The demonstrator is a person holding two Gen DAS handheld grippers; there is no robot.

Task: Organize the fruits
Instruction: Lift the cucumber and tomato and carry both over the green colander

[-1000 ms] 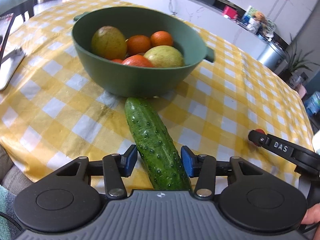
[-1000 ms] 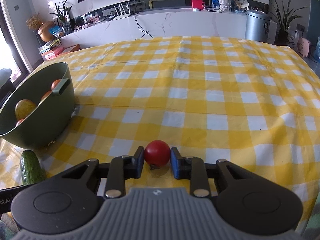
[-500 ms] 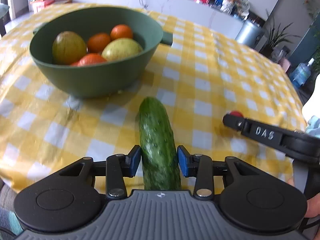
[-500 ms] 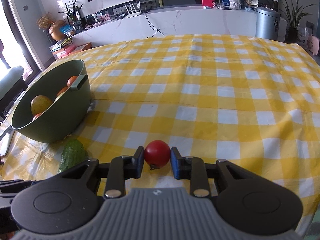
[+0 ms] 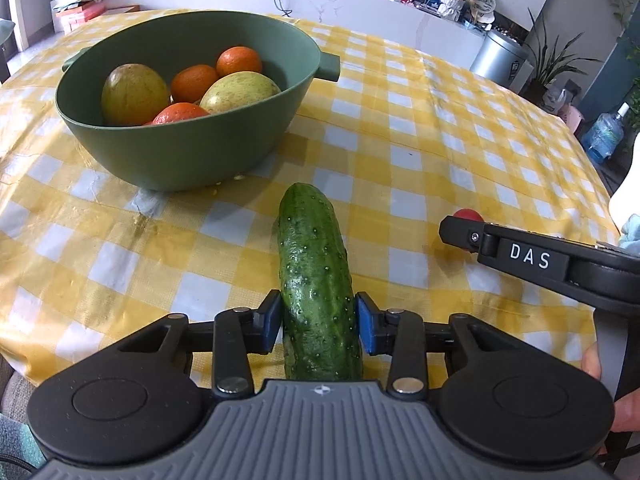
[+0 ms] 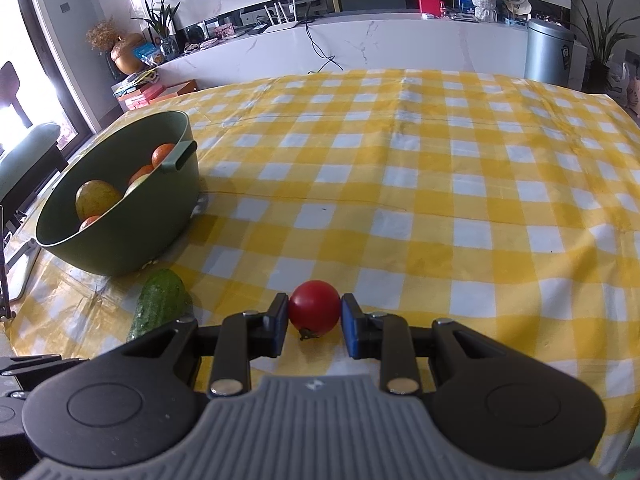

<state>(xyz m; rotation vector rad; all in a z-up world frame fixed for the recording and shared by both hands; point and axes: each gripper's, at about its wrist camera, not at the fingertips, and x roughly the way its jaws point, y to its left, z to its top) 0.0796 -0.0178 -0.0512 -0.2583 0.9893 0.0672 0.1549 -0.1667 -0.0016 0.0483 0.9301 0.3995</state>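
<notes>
Left gripper (image 5: 317, 326): both blue pads pressed against the flanks of a cucumber (image 5: 316, 280), clamped on its near half. The cucumber points away from the gripper toward the bowl, its far end free; whether it rests on the cloth or is raised off it cannot be told.

Right gripper (image 6: 314, 323): pads closed on a small red tomato (image 6: 314, 307), one pad on each side, stem end facing down. Seen from the left wrist, the tomato (image 5: 467, 214) shows just past the tip of the right gripper, near the table's right edge.

Both grippers sit close to the near edge of the table, covered by a yellow-and-white checked tablecloth (image 6: 420, 184).

Farther in, toward the left edge: a green bowl (image 5: 180, 152) with two side handles, just beyond the cucumber's far end and apart from it. Inside it, two yellow-green fruits (image 5: 134, 94) and several oranges (image 5: 239, 61).

Beyond the far edge: a white marble counter (image 6: 400, 46) with clutter.
</notes>
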